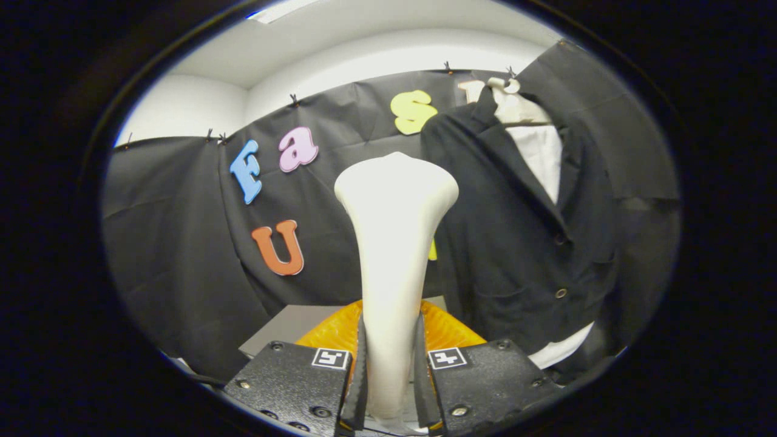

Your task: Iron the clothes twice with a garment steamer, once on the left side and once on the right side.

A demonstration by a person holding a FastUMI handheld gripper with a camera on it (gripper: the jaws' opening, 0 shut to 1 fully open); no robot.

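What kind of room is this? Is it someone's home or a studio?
Likely a staged booth, not a home: black cloth wall pinned up, a dark jacket hanging before it, and the gripper shut on a white garment steamer above an orange tray.

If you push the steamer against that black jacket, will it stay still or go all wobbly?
Probably wobbly: the black jacket hangs loose from a hanger, so it would likely swing and fold. The steamer looks hard and smooth, clamped in the gripper, so it should stay stiff.
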